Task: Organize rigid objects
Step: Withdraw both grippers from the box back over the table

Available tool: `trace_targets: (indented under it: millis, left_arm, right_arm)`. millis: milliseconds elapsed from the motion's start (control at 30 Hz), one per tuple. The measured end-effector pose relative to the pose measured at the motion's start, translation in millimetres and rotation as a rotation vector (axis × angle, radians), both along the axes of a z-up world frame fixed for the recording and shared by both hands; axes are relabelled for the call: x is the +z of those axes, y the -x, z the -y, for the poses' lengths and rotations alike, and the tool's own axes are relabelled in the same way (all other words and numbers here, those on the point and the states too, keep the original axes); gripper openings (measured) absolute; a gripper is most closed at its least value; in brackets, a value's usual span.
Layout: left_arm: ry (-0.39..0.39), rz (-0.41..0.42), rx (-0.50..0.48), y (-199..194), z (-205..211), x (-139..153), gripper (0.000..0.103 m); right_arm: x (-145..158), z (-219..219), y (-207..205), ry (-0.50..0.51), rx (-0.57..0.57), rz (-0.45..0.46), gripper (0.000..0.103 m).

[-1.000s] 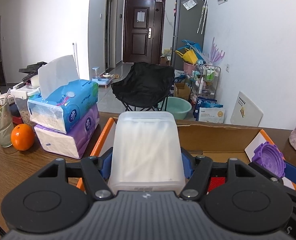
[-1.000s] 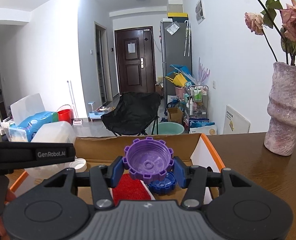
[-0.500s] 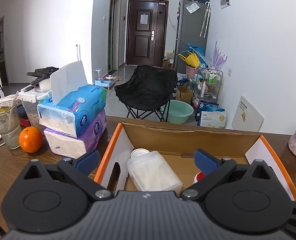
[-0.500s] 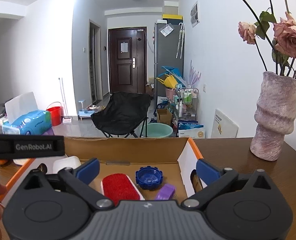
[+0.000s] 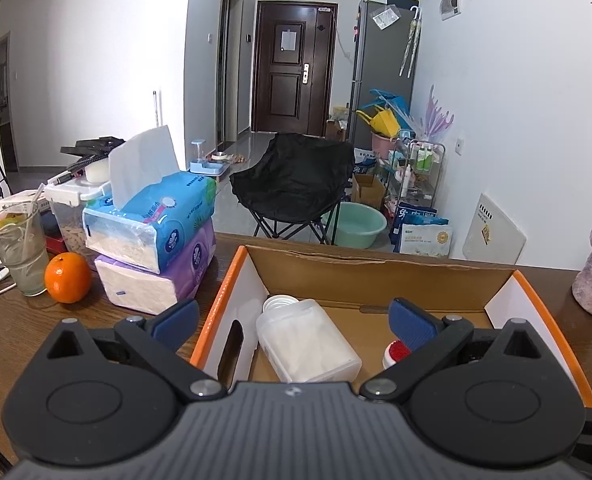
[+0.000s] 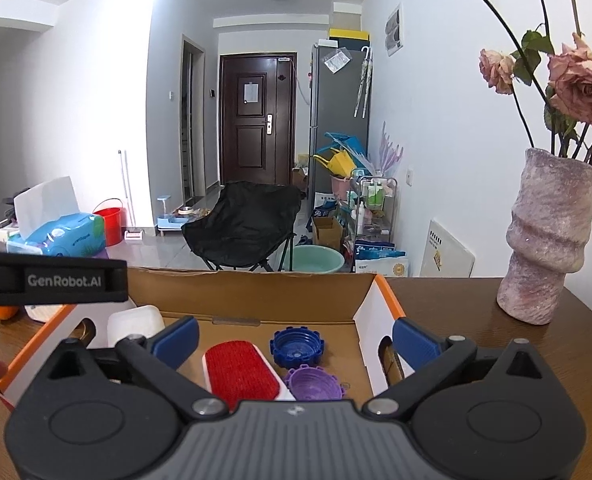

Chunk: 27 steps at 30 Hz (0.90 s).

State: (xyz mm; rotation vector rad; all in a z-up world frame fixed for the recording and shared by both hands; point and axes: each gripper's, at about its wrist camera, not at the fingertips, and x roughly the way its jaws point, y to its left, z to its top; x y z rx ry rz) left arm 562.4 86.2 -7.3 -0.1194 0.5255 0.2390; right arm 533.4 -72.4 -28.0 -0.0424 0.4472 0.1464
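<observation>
An open cardboard box (image 5: 360,276) with orange-edged flaps sits on the wooden table; it also shows in the right wrist view (image 6: 256,292). A clear plastic container (image 5: 308,344) of white swabs lies in its left part. My left gripper (image 5: 294,320) is open and empty above it. In the right wrist view a red brush (image 6: 240,372), a blue cap (image 6: 296,348) and a purple cap (image 6: 314,384) lie in the box. My right gripper (image 6: 294,336) is open and empty above them.
Two stacked tissue packs (image 5: 156,240), an orange (image 5: 67,277) and a glass (image 5: 18,248) stand left of the box. A pink vase (image 6: 548,240) with roses stands at the right. The left gripper's body (image 6: 52,278) crosses the right view's left side.
Both grippers opened. The left let the plastic container go into the box; the right let the purple cap go next to the blue cap. Both grippers then drew back and up.
</observation>
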Motion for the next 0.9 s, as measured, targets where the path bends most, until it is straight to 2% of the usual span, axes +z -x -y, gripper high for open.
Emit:
trace_targets:
  millis: [433, 900]
  left_arm:
    - [0.009, 0.014, 0.003, 40.9, 2.3, 5.8, 0.103]
    - [0.002, 0.009, -0.002, 98.5, 10.1, 6.1, 0.103]
  right_arm:
    - [1.8, 8.1, 34.3, 0.007, 0.0, 0.021, 0.103]
    - [5.6, 28.0, 90.3, 0.006, -0.016, 0.058, 0.103]
